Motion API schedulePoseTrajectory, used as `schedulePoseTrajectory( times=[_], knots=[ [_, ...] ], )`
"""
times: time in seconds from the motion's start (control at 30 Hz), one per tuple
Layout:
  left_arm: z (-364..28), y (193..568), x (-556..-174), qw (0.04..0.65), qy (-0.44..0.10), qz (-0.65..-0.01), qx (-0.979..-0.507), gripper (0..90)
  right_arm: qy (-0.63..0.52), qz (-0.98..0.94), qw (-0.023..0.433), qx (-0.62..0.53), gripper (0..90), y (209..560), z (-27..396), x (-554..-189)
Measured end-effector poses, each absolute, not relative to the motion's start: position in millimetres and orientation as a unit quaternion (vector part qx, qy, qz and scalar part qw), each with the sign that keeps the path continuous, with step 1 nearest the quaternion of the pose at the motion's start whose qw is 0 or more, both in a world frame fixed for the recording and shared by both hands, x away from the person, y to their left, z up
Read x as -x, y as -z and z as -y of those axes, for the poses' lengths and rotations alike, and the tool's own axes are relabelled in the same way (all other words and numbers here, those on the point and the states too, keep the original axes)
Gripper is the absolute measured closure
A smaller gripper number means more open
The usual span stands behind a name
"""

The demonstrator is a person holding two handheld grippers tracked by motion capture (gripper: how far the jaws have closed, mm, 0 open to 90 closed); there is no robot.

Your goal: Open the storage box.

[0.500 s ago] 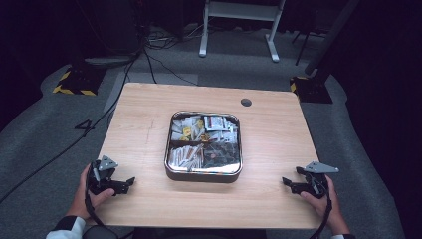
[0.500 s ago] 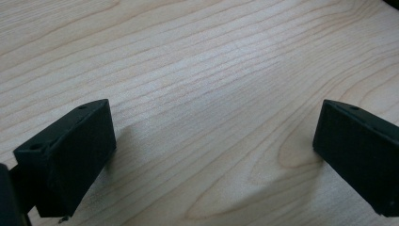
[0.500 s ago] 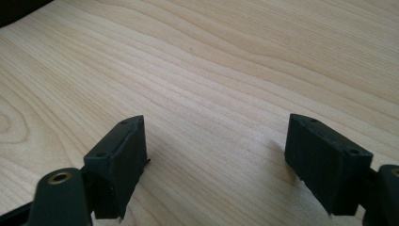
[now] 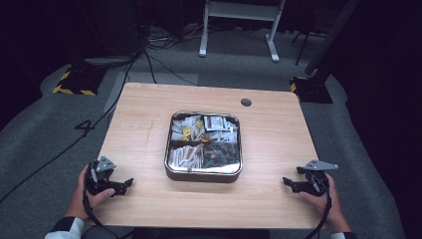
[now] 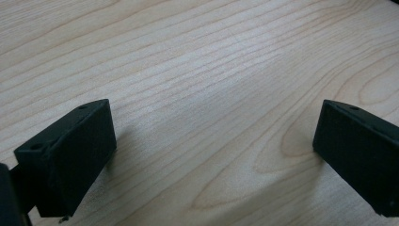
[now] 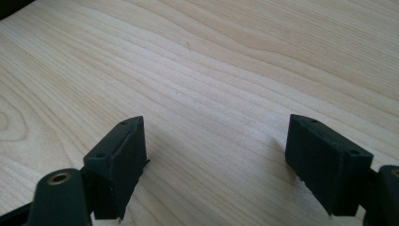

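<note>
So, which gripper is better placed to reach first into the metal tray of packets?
Probably the left gripper: it rests nearer the tray than the right gripper. Both are open over bare table, so the advantage is small.

You are working in a lab or studio-like recording space: a pale wooden table [image 4: 144, 124] stands alone on grey carpet [image 4: 45, 129], black cables [image 4: 149, 59] trail across the floor, 2 yellow-and-black striped floor bases [image 4: 74, 82] flank it, a white metal stand [image 4: 239, 20] sits behind, and the surroundings are dark.
</note>
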State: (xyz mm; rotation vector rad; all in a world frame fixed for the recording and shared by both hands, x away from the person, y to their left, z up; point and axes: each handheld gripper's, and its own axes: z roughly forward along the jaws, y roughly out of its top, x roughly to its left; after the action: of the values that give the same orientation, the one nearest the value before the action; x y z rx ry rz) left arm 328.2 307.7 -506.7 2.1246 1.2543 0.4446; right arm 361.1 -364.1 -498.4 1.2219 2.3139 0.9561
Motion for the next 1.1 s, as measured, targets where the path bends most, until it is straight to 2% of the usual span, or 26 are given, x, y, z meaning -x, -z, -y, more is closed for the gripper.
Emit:
schedulePoseTrajectory(
  times=[0.43,1.1],
  knots=[
    [-307.7,506.8,-327.4,0.312,-0.169,-0.476,-0.805,0.3,-0.353,-0.811,0.19,-0.426,23.0,486.2,366.2,-365.2],
    [-307.8,506.8,-327.4,0.313,-0.169,-0.475,-0.805,0.3,-0.373,-0.818,0.199,-0.389,26.3,457.1,342.6,-379.9]
  ],
)
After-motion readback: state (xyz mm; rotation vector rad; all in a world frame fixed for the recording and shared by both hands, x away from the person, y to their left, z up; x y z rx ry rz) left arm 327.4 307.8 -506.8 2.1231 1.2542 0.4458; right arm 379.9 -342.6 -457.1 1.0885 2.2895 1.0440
